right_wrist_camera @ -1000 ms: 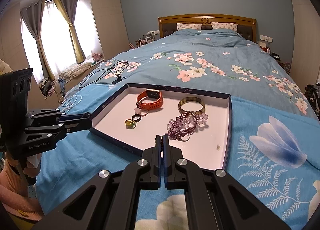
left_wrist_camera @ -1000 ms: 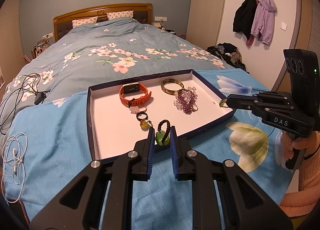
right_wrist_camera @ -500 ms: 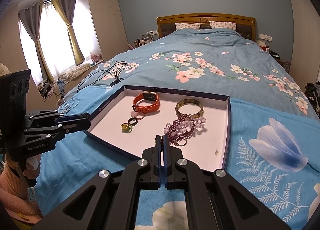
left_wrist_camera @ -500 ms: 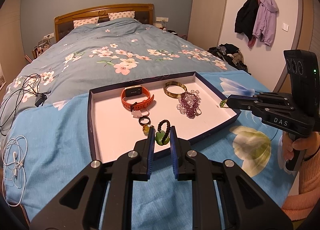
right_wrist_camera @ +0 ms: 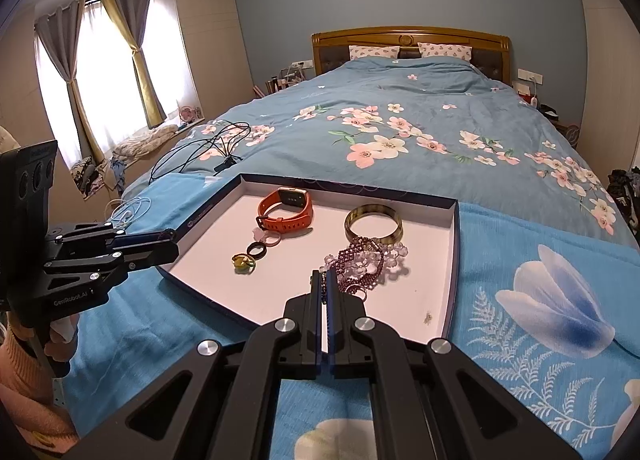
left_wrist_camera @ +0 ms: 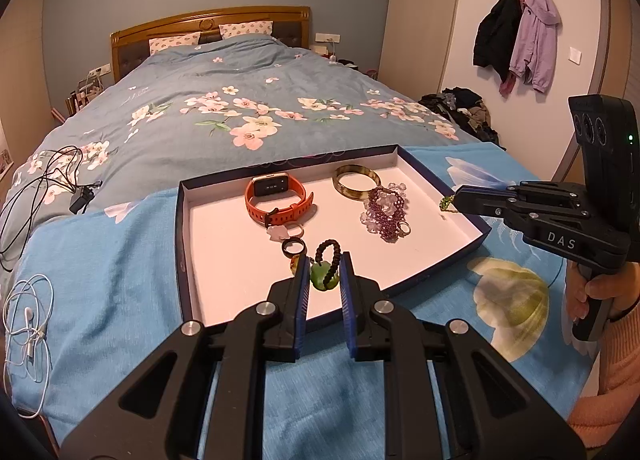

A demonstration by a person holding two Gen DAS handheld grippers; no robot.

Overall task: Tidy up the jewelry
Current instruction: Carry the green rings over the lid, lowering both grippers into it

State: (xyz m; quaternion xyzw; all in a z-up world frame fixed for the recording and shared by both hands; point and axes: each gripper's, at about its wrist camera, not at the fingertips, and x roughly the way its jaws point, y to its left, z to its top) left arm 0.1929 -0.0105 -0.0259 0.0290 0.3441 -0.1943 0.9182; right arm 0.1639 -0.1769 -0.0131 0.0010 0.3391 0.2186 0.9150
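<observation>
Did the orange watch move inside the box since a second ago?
No. The orange watch sits by the far wall of the box, left of the gold bangle, as before. Only the camera view shifted slightly.

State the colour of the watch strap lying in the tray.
Orange; the watch strap shows best in the right wrist view.

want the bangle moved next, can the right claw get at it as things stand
Probably not yet. The bangle lies uncovered at the tray's far side, but the right claw is shut on a small green piece, so that needs setting down first.
</observation>
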